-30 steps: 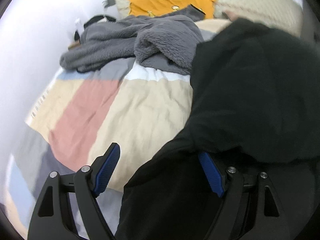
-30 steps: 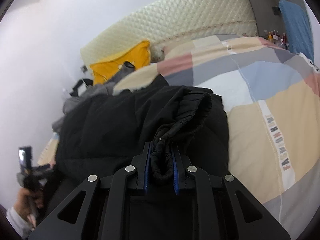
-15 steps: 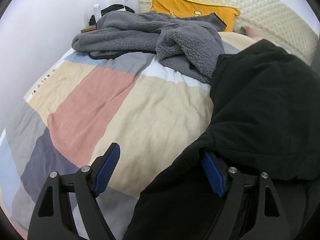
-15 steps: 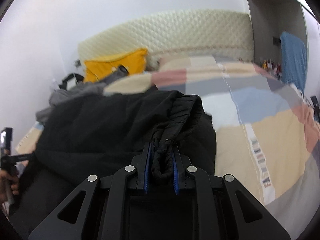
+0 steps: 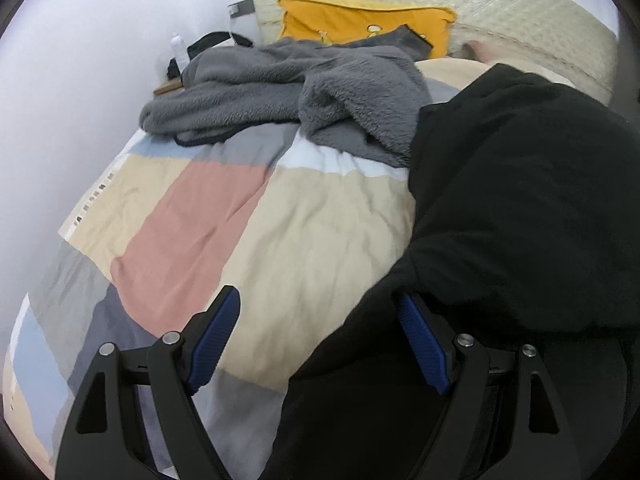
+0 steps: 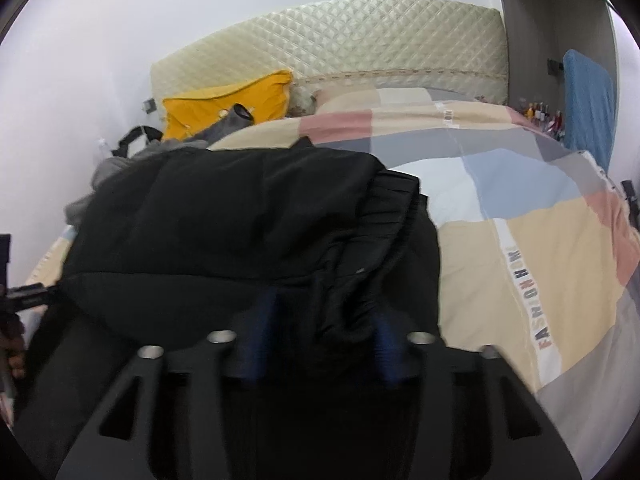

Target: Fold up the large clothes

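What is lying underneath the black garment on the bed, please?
The black garment rests on the patchwork duvet, whose coloured blocks show around it. A grey fleece lies beside its far edge. Whatever is directly under the garment is covered and cannot be seen.

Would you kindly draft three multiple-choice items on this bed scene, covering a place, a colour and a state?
1. Where does the grey fleece garment lie?
A. By the yellow pillow
B. On the floor
C. Hung on the headboard

2. What colour is the large garment being folded?
A. Blue
B. Black
C. Red

3. How do the right gripper's jaws stand?
A. Clamped tight on the waistband
B. Apart, fabric loose between them
C. Apart over bare quilt

Answers: A, the fleece is heaped on the quilt just before the pillow; B, it is black in both views; B, the jaws have just been opening and black cloth sags between them.
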`<control>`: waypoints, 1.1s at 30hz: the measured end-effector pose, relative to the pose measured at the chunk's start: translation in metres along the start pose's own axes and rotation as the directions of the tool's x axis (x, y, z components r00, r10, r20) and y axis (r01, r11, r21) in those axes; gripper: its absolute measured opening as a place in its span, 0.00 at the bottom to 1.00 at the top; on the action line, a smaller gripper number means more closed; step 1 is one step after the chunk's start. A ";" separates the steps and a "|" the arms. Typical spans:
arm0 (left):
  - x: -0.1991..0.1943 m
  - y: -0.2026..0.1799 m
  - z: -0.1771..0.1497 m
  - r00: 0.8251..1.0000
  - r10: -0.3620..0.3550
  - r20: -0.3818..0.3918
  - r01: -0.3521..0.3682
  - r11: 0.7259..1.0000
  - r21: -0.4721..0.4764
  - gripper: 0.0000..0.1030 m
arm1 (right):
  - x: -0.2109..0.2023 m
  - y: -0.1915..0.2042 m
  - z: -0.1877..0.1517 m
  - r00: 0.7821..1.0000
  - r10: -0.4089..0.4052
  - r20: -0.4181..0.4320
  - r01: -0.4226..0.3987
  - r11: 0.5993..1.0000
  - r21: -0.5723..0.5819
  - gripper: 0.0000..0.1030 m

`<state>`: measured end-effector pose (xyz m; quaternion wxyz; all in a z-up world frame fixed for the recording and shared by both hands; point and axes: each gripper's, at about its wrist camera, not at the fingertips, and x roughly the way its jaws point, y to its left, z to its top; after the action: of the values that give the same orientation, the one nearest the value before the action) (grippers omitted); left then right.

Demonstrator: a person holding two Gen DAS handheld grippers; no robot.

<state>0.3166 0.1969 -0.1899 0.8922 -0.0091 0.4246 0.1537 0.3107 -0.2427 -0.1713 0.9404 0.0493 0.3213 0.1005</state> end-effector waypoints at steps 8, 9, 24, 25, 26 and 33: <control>-0.068 0.001 -0.008 0.994 -0.071 0.078 0.072 0.997 -0.015 0.79 | -0.065 0.029 -0.002 0.998 0.020 0.067 -0.014 0.996 -0.088 0.62; -0.076 -0.001 -0.008 0.993 -0.068 0.092 0.068 0.998 0.002 0.79 | -0.076 0.030 -0.003 0.997 0.023 0.075 -0.016 0.996 -0.089 0.62; -0.283 0.019 0.021 0.923 -0.242 0.300 0.224 0.970 0.094 0.79 | -0.202 0.047 -0.003 0.979 0.052 0.197 -0.037 0.996 -0.079 0.62; -0.299 0.022 0.025 0.915 -0.255 0.312 0.237 0.967 0.095 0.79 | -0.211 0.048 -0.002 0.977 0.055 0.207 -0.038 0.996 -0.083 0.62; -0.316 0.026 0.030 0.907 -0.271 0.323 0.254 0.963 0.095 0.79 | -0.223 0.049 0.000 0.974 0.058 0.219 -0.040 0.996 -0.086 0.62; -0.397 0.054 0.051 0.867 -0.388 0.312 0.382 0.920 0.085 0.81 | -0.266 0.046 0.002 0.974 0.083 0.209 -0.075 0.996 -0.048 0.62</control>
<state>0.1049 0.1500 0.1508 0.9622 -0.0590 0.2640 -0.0322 0.0993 -0.2561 -0.0044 0.9652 0.0534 0.2156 0.1384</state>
